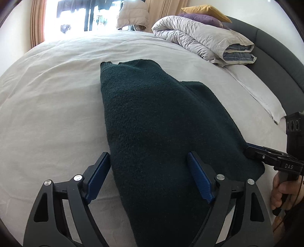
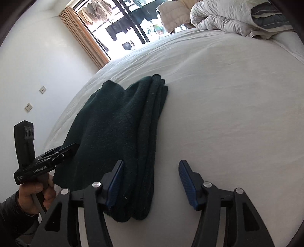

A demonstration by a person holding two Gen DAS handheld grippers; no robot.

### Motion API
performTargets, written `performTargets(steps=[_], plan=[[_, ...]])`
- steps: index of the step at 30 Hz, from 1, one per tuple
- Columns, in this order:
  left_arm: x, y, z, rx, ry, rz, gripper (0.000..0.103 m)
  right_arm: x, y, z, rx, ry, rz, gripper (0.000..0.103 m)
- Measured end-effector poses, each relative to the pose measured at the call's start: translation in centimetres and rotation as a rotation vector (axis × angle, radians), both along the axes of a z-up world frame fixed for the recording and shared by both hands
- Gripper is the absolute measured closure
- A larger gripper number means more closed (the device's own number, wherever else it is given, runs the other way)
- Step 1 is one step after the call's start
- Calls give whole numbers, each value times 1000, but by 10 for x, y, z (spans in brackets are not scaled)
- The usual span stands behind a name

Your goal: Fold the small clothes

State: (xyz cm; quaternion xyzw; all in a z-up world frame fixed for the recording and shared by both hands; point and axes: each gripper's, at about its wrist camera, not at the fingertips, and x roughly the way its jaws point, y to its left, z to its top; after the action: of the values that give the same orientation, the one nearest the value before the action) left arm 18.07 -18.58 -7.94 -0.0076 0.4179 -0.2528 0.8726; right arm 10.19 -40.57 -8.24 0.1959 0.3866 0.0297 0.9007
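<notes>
A dark green knit sweater [image 1: 152,117] lies folded lengthwise on the white bed sheet [image 1: 47,114]. My left gripper [image 1: 150,174] is open, its blue pads straddling the sweater's near left edge. In the right wrist view the sweater [image 2: 114,133] shows stacked layers along its right side. My right gripper [image 2: 150,182] is open over the sweater's near right edge, one pad over the cloth, the other over bare sheet. The right gripper [image 1: 266,155] also shows in the left wrist view at the sweater's right corner; the left gripper [image 2: 62,150] shows in the right wrist view.
A rolled grey duvet [image 1: 205,41] with purple and yellow pillows [image 1: 205,13] lies at the head of the bed by a dark headboard [image 1: 275,57]. A bright window with curtains [image 2: 117,28] is beyond the far edge. A white wall [image 2: 38,66] stands to the left.
</notes>
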Motion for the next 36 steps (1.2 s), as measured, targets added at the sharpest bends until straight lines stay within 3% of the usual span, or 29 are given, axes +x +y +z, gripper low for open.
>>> performTargets(steps=[3, 5, 8, 11, 13, 16, 18, 21, 23, 26, 31, 36], plan=[[-11, 26, 18, -23, -83, 79, 21, 2, -13, 15, 108, -57, -26, 34], [-7, 41, 25, -41, -90, 111, 21, 5, -33, 13, 211, -67, -32, 30], [18, 57, 18, -83, 6, 131, 21, 38, -37, 5, 335, -4, 4, 29], [43, 71, 2, -261, 165, 131, 21, 67, -33, -15, 393, 99, 15, 29], [55, 67, -13, -311, 266, 108, 21, 83, -30, -30, 424, 160, 17, 29], [61, 44, -16, -285, 279, 20, 21, 94, -22, -33, 447, 150, 48, 33], [65, 26, -19, -279, 323, -44, 21, 99, -21, -40, 460, 170, 38, 51], [67, 5, -20, -221, 325, -90, 35, 96, -15, -48, 457, 185, 23, 69], [70, 7, -20, -241, 339, -82, 52, 91, -7, -38, 397, 177, 17, 71], [68, 15, -16, -267, 323, -92, 65, 89, 14, -16, 292, 151, 20, 74], [58, 41, 8, -284, 279, -68, 67, 85, 51, 20, 250, 67, 57, 75], [58, 101, 53, -309, 209, -36, 67, 108, 93, 48, 287, -4, 144, 75]])
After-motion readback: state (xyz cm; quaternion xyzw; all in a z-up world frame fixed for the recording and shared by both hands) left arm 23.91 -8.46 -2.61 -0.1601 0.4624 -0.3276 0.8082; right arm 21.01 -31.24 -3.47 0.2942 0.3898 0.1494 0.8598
